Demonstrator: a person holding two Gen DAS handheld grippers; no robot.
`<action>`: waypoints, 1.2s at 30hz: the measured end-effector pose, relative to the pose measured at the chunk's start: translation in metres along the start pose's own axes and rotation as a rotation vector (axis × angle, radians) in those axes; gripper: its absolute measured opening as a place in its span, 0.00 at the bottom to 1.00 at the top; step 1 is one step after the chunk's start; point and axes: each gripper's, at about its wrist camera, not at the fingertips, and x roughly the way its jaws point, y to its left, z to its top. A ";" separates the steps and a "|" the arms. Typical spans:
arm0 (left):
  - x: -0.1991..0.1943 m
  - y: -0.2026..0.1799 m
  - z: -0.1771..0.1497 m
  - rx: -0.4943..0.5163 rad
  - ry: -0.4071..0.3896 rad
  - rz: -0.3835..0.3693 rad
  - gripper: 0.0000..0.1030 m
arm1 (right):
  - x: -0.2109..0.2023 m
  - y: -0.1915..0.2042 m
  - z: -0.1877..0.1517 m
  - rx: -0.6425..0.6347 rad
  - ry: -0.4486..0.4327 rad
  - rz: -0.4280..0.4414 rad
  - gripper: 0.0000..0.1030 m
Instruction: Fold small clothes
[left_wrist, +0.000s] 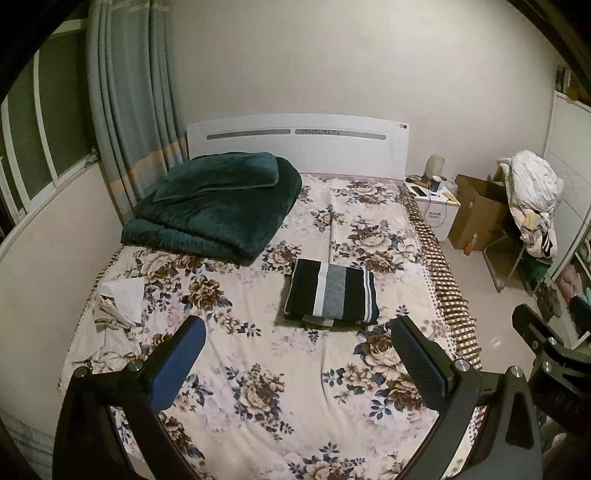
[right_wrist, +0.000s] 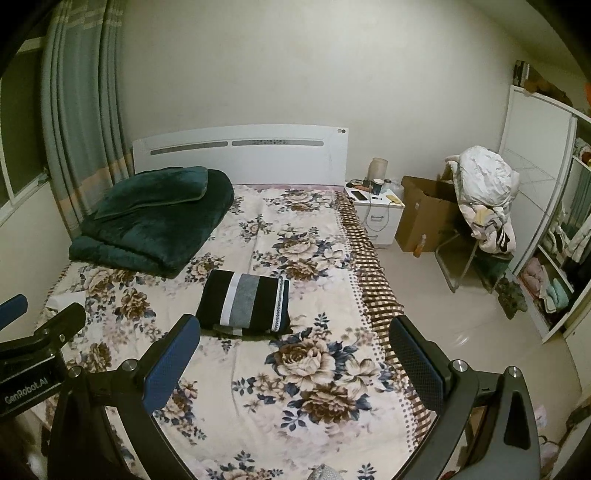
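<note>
A folded black garment with white and grey stripes (left_wrist: 332, 291) lies on the flowered bed sheet (left_wrist: 280, 369) near the middle of the bed; it also shows in the right wrist view (right_wrist: 245, 302). A small white and beige garment (left_wrist: 118, 306) lies crumpled at the bed's left edge. My left gripper (left_wrist: 299, 358) is open and empty, held above the near part of the bed, short of the folded garment. My right gripper (right_wrist: 295, 350) is open and empty, above the near right part of the bed. Each gripper's body shows at the edge of the other's view.
A folded dark green blanket with a pillow (left_wrist: 218, 206) sits at the head of the bed on the left. A white nightstand (left_wrist: 432, 199), a cardboard box (left_wrist: 476, 210) and a chair piled with clothes (left_wrist: 532, 199) stand to the right. A wardrobe (right_wrist: 546, 206) is at far right.
</note>
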 end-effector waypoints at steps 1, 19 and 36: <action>0.000 0.000 0.000 0.000 -0.001 0.000 1.00 | -0.001 0.001 0.000 0.000 0.000 0.001 1.00; -0.021 0.004 0.006 -0.005 -0.024 0.011 1.00 | -0.005 0.002 -0.001 0.001 -0.010 0.010 1.00; -0.025 0.009 0.010 -0.009 -0.032 0.023 1.00 | -0.007 0.005 0.003 0.004 -0.014 0.012 1.00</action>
